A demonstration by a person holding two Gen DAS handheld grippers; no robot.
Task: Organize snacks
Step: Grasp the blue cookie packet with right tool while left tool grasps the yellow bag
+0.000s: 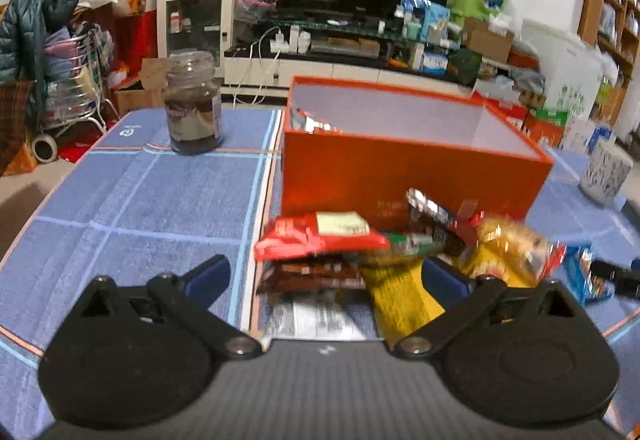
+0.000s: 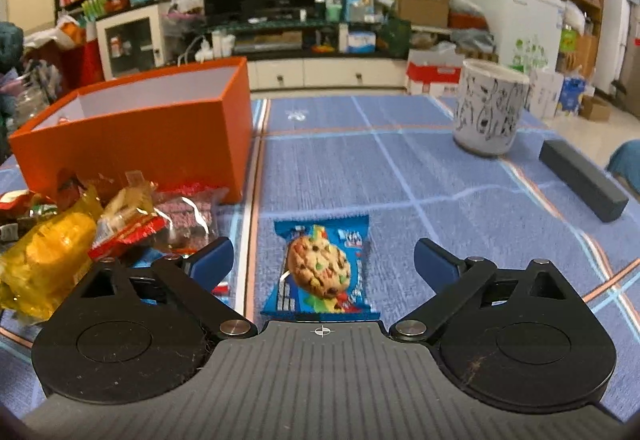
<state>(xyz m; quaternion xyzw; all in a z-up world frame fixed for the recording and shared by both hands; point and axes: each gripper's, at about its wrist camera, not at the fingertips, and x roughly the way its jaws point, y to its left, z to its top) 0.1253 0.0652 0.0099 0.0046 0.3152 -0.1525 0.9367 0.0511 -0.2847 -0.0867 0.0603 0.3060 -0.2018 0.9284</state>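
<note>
An open orange box (image 1: 400,168) (image 2: 152,144) stands on the blue checked cloth, with one shiny wrapper showing inside at its left end. In front of it lies a heap of snack packs: a red pack (image 1: 320,240), a brown one (image 1: 316,276), a yellow one (image 1: 404,296) (image 2: 44,260). My left gripper (image 1: 326,272) hangs open just above this heap, its fingers wide on either side. A blue cookie pack (image 2: 322,268) lies flat and apart from the heap, between the spread fingers of my open right gripper (image 2: 324,256), whose pads do not touch it.
A dark glass jar (image 1: 194,104) stands at the back left of the table. A white patterned cup (image 2: 490,108) and a dark grey bar (image 2: 582,180) sit to the right. Behind the table are a TV unit, shelves and clutter.
</note>
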